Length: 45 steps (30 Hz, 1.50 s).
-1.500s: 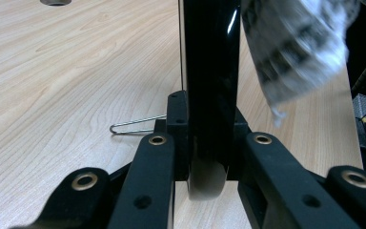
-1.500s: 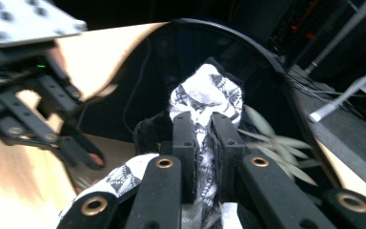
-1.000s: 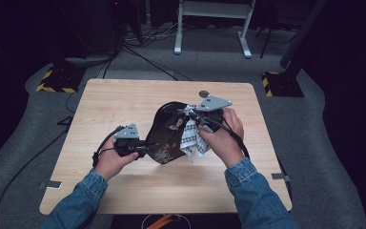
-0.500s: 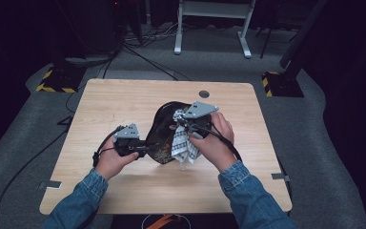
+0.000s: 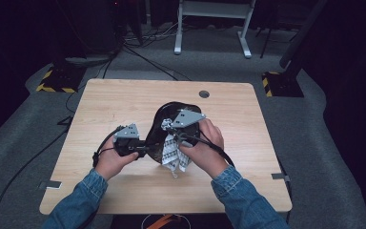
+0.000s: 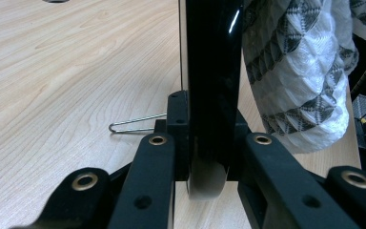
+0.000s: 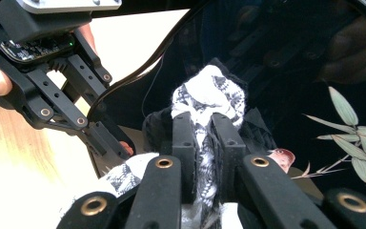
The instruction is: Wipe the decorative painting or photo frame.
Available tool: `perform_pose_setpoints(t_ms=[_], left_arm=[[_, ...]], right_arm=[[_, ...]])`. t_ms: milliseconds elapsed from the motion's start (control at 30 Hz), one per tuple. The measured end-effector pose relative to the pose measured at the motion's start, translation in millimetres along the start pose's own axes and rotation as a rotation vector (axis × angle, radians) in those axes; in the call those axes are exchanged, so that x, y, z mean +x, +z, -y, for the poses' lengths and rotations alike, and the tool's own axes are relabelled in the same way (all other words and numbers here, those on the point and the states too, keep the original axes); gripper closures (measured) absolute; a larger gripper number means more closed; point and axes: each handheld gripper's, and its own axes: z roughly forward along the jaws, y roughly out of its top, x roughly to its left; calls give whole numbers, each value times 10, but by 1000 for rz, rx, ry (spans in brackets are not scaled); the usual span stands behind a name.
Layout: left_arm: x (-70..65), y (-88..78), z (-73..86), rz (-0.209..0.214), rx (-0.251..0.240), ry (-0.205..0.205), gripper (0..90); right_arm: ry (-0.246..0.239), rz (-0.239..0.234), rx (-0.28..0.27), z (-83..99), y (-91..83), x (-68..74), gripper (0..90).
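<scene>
A glossy black plate (image 5: 164, 119) with a bamboo-leaf print (image 7: 348, 114) stands on edge above the table. My left gripper (image 5: 145, 148) is shut on its rim (image 6: 212, 71), one jaw on each face. My right gripper (image 7: 204, 138) is shut on a white cloth (image 7: 205, 95) with a dark triangle pattern and holds it against the plate's printed face. The cloth (image 5: 174, 155) hangs down below the right hand. In the left gripper view the cloth (image 6: 300, 71) bulges just right of the plate. In the right gripper view the left gripper (image 7: 109, 138) clamps the plate's edge at the left.
The wooden table (image 5: 100, 109) has a round cable hole (image 5: 204, 94) near its far edge. A thin wire loop (image 6: 133, 124) lies on the wood by the left gripper. Cables run over the floor at the left, and a white desk frame (image 5: 209, 28) stands behind.
My right gripper has slid the cloth leftward across the plate, toward the left gripper, and slightly lower. The left hand and the plate have stayed put.
</scene>
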Motion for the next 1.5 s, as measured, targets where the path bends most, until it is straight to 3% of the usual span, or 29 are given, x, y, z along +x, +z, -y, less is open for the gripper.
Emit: perform_pose_setpoints(t_ms=[333, 667, 933, 1133, 1267, 1500], left_arm=[[-1, 0, 0, 1, 0, 6, 800], [-1, -2, 3, -1, 3, 21, 798], [-1, 0, 2, -1, 3, 20, 798], [-2, 0, 6, 1, 6, 16, 799], [-5, 3, 5, 1, 4, 14, 798], [-7, 4, 7, -1, 4, 11, 798]], right_arm=[[49, 55, -5, 89, -88, -195, 830], [167, 120, -20, 268, -223, -520, 830], [200, 164, -6, 381, -270, -667, 830], [190, 162, -6, 369, -259, -629, 830], [156, 102, -9, 297, -176, -451, 829], [108, 63, -1, 241, -84, -268, 829]])
